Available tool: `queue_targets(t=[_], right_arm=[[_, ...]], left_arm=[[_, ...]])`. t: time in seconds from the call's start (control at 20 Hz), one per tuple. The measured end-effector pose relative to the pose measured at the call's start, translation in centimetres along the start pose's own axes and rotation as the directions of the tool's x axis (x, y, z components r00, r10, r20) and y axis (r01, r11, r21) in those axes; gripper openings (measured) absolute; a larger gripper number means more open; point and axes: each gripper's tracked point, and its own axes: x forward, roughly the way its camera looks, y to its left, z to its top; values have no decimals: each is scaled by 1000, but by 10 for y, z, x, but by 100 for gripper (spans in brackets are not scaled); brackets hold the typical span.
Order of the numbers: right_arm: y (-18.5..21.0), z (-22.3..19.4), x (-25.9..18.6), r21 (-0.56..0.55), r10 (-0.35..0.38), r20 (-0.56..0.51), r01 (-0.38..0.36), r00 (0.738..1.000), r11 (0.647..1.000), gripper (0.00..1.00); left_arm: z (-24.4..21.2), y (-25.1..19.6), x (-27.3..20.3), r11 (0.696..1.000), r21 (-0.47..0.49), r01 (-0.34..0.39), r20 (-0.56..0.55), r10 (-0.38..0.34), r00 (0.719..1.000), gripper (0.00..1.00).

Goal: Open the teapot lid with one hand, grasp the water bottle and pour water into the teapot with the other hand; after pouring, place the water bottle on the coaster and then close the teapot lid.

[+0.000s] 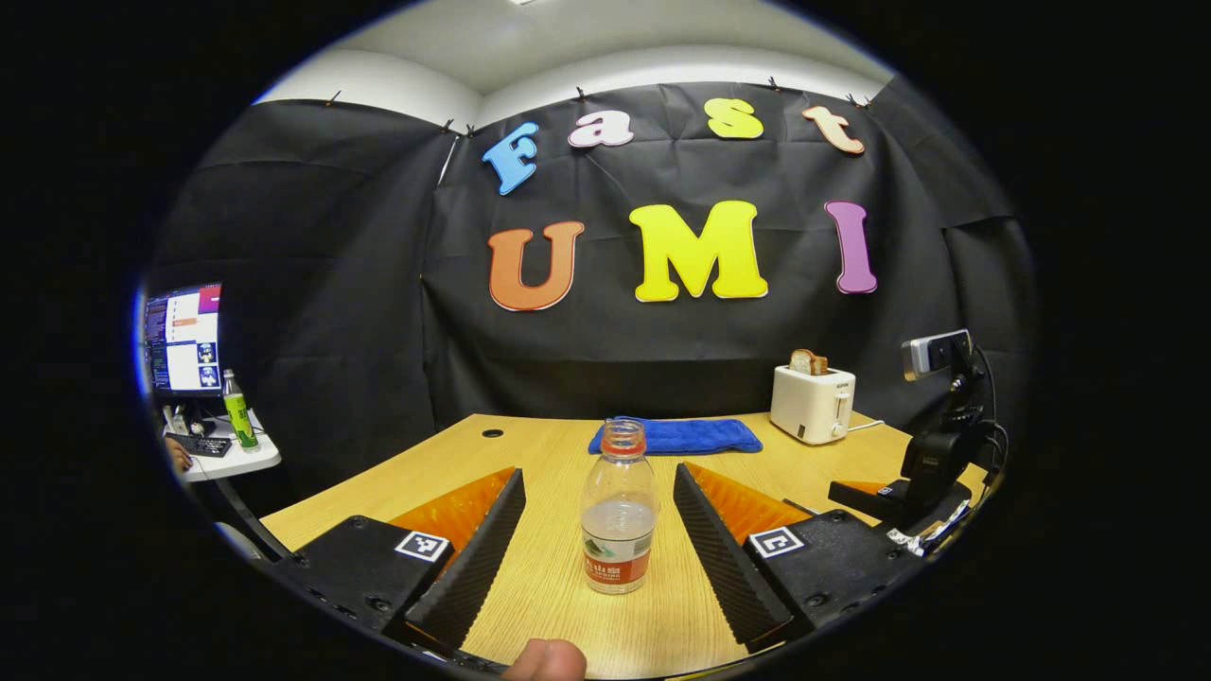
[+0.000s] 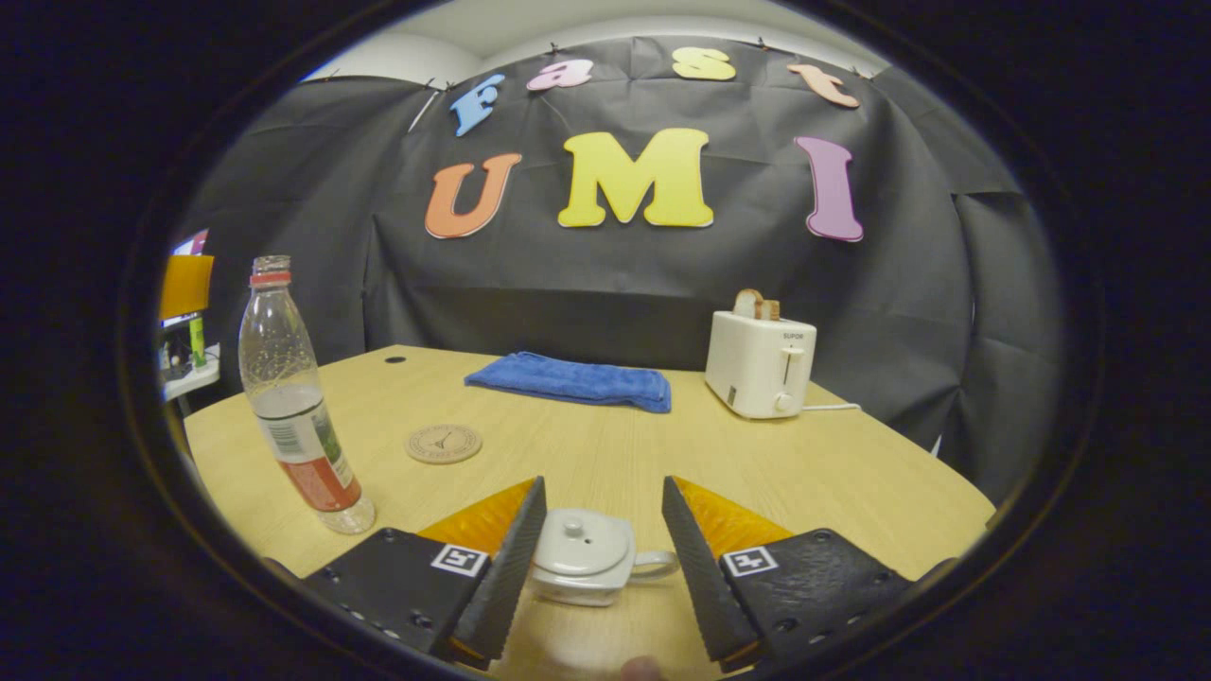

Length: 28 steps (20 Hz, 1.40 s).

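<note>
In the left gripper view a clear, uncapped water bottle with a red label stands upright on the wooden table, partly filled. My left gripper is open, a finger on each side of the bottle, not touching it. In the right gripper view a small white teapot with its lid on sits between the fingers of my open right gripper, handle to the right. The water bottle stands at the left there, and a round coaster lies on the table behind it.
A blue folded cloth lies at the table's back. A white toaster with bread stands at the back right. The other gripper is at the right edge of the left gripper view. A side desk with a monitor is far left.
</note>
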Motion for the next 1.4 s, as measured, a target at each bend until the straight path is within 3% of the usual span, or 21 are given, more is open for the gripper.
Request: queue_targets(t=[0.1,0.15,0.35,0.4,0.55,0.85,1.0,1.3,1.4], right_arm=[[5,0,0,-7,9,-2,-9,1000,1000,63],[4,1,0,-17,-4,1,4,1000,1000,48],[10,-1,4,-27,5,-7,-5,1000,1000,8],[9,-2,4,-31,5,-10,-6,1000,1000,10],[10,-1,5,-32,19,-18,-20,1000,999,0],[13,6,1,-18,66,-1,-66,998,998,0],[11,11,-2,14,91,13,-91,996,996,0],[3,27,-16,33,105,53,-107,993,994,0],[-1,31,-21,19,105,62,-107,993,994,0]], left_arm=[[0,4,2,1000,-1,-8,-2,8,1000,99],[0,4,3,1000,3,-12,0,12,1000,99],[1,3,1,1000,2,-6,4,6,1000,99],[0,3,2,1000,2,-5,1,5,1000,99],[-2,6,4,1000,-11,-15,-3,15,1000,99],[-12,9,3,1000,9,-29,-4,29,1000,99],[-41,12,-3,998,50,-25,-44,27,999,99],[-85,-17,4,996,66,63,-103,-56,993,99],[-93,-20,11,997,43,61,-116,-55,992,99]])
